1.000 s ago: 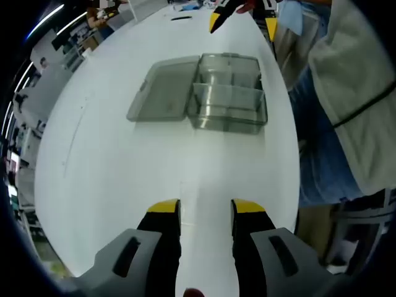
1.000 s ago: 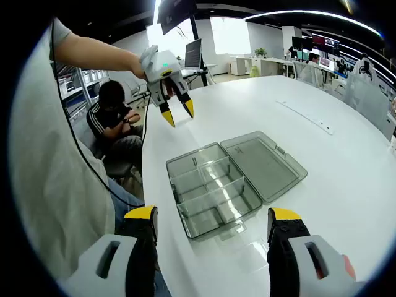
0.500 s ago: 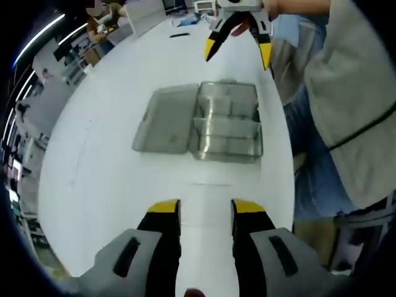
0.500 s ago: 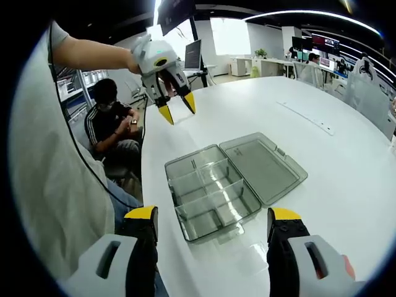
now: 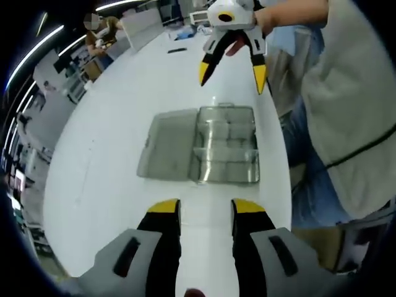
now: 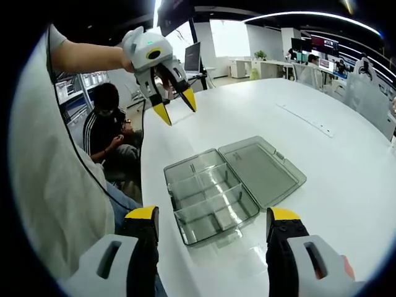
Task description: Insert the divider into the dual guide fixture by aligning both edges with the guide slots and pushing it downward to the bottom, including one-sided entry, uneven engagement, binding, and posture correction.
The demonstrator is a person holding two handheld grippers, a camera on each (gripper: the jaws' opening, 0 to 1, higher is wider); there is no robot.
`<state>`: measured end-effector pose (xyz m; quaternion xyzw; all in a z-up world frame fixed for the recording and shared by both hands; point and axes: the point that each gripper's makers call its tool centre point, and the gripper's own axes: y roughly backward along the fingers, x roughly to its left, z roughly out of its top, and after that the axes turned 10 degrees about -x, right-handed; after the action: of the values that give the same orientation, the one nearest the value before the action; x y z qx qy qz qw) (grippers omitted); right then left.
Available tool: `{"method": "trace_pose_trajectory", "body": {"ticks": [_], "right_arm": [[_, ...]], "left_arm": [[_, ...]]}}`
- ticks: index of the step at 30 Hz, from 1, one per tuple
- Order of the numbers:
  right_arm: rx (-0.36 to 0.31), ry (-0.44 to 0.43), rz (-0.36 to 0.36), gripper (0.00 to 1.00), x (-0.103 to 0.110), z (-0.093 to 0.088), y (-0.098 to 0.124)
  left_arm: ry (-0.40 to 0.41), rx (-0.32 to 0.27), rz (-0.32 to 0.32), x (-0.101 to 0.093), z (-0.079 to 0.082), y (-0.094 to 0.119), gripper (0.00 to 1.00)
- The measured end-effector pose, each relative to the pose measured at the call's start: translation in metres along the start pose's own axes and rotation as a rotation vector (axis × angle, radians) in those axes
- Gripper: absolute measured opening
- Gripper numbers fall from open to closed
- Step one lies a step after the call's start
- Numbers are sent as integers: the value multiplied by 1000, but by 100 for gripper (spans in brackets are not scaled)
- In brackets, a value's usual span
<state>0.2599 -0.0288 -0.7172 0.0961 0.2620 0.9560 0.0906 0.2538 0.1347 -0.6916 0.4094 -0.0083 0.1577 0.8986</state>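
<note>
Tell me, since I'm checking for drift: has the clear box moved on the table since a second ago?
Cannot tell. The clear box sits much the same against the table seam in the right gripper view; small shifts match camera motion.

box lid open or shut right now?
Open. The clear box sits on the white table with its lid swung flat beside it, and the divided compartments are exposed from above.

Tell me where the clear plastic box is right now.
The clear plastic box lies open on the white table, near the edge by the person, its lid folded flat beside it. In the left gripper view it sits ahead of the jaws, below the right gripper.
</note>
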Motion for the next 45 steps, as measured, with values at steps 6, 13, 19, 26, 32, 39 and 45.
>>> {"method": "trace_pose_trajectory", "body": {"ticks": [6,13,19,26,32,39,45], "right_arm": [[-8,-8,0,68,0,2,0],[-21,-19,1,65,-1,5,-1],[-30,-25,0,63,-1,8,-2],[-32,-31,-1,62,-1,8,-2],[-46,-47,-4,59,-3,12,-4],[-58,-62,-7,56,-4,17,-5],[-79,-90,-3,53,-3,23,-6]], "left_arm": [[-7,-26,9,-1,13,-3,28],[-15,-56,14,-7,29,-11,28],[-18,-85,19,-12,42,-18,28],[-28,-107,25,-15,54,-25,28],[-31,-122,40,-17,61,-31,28],[-29,-138,48,-20,67,-39,28],[-27,-152,74,-19,72,-45,28]]}}
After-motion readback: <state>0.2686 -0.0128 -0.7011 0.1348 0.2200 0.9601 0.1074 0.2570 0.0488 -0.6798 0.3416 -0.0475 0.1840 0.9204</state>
